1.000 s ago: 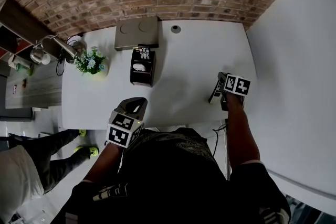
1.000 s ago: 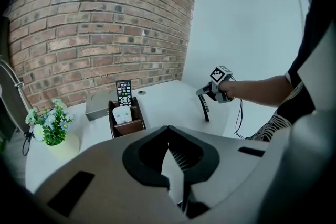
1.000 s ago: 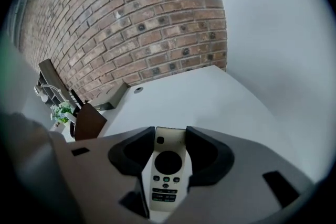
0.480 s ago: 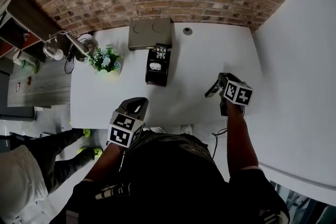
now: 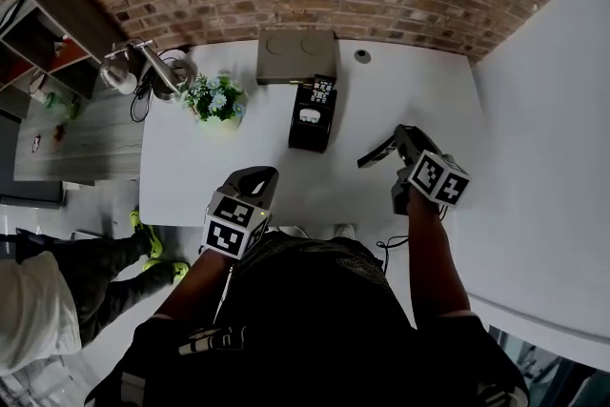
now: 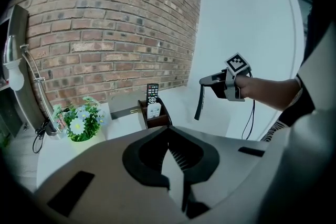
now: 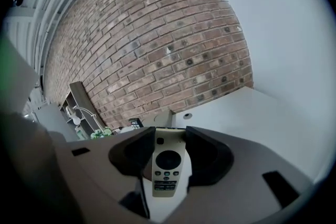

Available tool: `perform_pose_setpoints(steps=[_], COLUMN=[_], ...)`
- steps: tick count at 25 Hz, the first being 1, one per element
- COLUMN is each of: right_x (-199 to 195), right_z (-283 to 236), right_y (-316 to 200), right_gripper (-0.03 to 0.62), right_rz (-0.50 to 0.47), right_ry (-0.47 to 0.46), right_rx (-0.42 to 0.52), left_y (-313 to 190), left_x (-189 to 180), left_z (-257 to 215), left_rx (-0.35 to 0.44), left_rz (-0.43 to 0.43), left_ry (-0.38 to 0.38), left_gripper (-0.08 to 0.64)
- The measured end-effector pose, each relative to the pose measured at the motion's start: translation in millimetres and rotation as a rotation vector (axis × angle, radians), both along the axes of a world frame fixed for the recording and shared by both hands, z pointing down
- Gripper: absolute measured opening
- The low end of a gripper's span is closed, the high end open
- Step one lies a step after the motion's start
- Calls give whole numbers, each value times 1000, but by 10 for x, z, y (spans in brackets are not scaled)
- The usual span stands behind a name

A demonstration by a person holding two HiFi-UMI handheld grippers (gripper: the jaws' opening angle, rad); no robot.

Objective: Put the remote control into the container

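Observation:
My right gripper (image 5: 396, 144) is shut on a slim remote control (image 7: 168, 165) with a pale face and a round black pad. It holds the remote (image 5: 374, 154) in the air over the white table's right part, to the right of the container. In the left gripper view the remote (image 6: 199, 105) hangs down from the right gripper (image 6: 208, 81). The container (image 5: 313, 124) is a dark brown box at mid-table, with a black remote (image 6: 152, 93) and a white one standing in it. My left gripper (image 5: 257, 181) hovers at the table's near edge, shut and with nothing in it.
A potted plant with pale flowers (image 5: 217, 100) stands left of the container. A flat grey box (image 5: 295, 55) lies behind the container by the brick wall. A desk lamp (image 5: 143, 67) is at the table's (image 5: 419, 91) left corner. A person's legs (image 5: 105, 262) are at the left.
My right gripper has risen and carried the remote leftward, closer to the container. The left gripper has edged forward along the near table edge.

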State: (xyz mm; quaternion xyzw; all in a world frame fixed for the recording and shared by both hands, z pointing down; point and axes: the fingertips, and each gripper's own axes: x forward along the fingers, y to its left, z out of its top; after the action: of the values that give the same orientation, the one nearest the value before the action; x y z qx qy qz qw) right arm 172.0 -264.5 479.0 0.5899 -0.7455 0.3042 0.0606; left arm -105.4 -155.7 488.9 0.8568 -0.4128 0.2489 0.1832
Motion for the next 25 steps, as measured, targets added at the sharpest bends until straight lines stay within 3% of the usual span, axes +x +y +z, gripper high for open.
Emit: perform_pose_setpoints(steps=[11,18,25], right_x=[-975,-1265,-1376], right_z=[-222,-27,172], right_y=[-242,-418,-423], right_gripper=[187,187,187], right_rz=[-33,74,110], right_ry=[-67,-24,50], right_rx=[73,92,133], left_y=[94,251,334], left_x=[-462,-764,-1035], left_z=[40,82,118], left_rx=[-4,-21,-29], left_rz=[-48,-78,-120], left_ry=[32,34,38], left_gripper=[5,5,5])
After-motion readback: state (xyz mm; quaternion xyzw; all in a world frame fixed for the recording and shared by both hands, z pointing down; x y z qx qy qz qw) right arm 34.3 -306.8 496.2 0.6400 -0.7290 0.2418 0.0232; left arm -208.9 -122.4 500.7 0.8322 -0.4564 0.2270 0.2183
